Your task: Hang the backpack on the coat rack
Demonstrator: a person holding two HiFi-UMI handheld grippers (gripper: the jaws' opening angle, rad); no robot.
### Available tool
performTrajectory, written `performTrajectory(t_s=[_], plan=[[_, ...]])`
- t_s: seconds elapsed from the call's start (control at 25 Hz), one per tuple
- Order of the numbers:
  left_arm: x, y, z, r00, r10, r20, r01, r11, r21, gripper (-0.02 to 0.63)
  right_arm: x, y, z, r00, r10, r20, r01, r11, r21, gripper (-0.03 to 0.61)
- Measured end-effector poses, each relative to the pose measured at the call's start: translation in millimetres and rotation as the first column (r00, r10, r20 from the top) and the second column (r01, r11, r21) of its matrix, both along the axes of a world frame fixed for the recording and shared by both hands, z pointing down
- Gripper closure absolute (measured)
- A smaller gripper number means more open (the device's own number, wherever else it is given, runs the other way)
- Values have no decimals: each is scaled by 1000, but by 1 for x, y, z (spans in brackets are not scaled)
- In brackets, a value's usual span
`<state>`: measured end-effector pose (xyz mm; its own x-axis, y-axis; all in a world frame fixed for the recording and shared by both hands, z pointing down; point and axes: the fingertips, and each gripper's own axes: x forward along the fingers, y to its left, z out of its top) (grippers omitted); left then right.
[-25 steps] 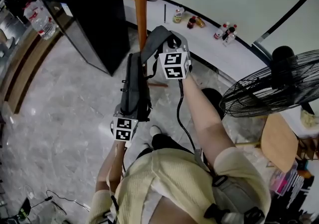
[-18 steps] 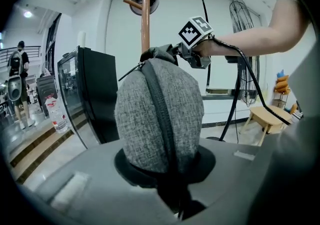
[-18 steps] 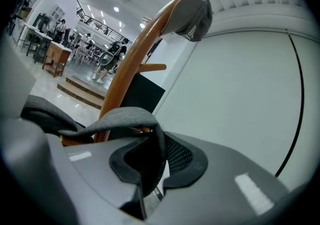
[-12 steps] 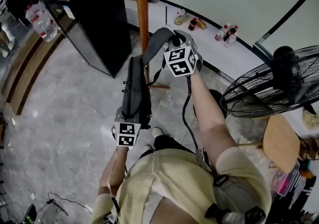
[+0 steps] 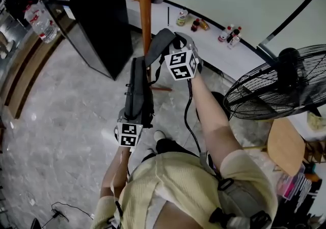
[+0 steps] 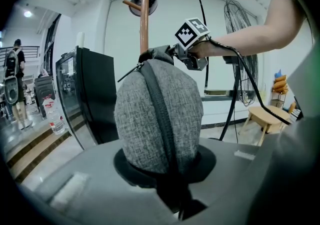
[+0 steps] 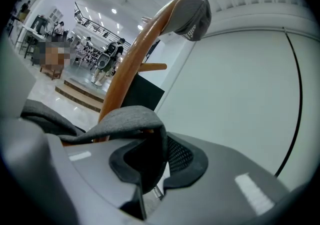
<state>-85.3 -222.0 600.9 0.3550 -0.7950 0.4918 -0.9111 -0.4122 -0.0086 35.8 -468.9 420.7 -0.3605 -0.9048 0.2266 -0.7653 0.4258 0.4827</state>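
A: What had changed around the coat rack (image 5: pixel 144 4) in that last second?

B: Very little. The marker cube on the right tool (image 7: pixel 150 164) had rolled slightly. Its jaws had just been opening a touch, yet they were clamped on the grey strap (image 5: pixel 158 45), right against the rack's wooden pole. The left tool (image 6: pixel 167 166) had hardly moved. Its jaws had just eased apart a little, with the bottom of the backpack (image 5: pixel 138 90) pinched between them.

A: And where was the backpack itself?

B: Held up in the air just beside the pole, on the person's side of it, as before. Its top pointed towards the rack, its zip faced up, and it was on no peg yet.

A: Anything on the rack?

B: 1 grey cap (image 7: pixel 192 16) hung near its top, above a bare peg.

A: What about the floor and the room?

B: The floor (image 5: pixel 61 101) under the rack was glossy pale grey marble. A tall black cabinet (image 5: pixel 102 19) stood just left of the pole. Behind the rack a curved white ledge (image 5: pixel 254 60) ran along the wall and carried several small bottles (image 5: pixel 229 33). A black pedestal fan (image 5: pixel 280 90) and a round wooden stool (image 5: pixel 285 144) stood well to the rack's right.
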Motion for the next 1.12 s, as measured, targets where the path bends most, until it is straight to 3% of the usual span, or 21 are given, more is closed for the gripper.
performTrajectory(t_s=[0.72, 1.12], plan=[[-6, -4, 36, 1000, 8, 21, -6, 996, -89, 483, 6, 7, -1, 996, 45, 83, -51, 996, 74, 501], [-8, -2, 42, 1000, 15, 26, -13, 994, -107, 481, 10, 8, 16, 997, 69, 43, -70, 997, 32, 475]])
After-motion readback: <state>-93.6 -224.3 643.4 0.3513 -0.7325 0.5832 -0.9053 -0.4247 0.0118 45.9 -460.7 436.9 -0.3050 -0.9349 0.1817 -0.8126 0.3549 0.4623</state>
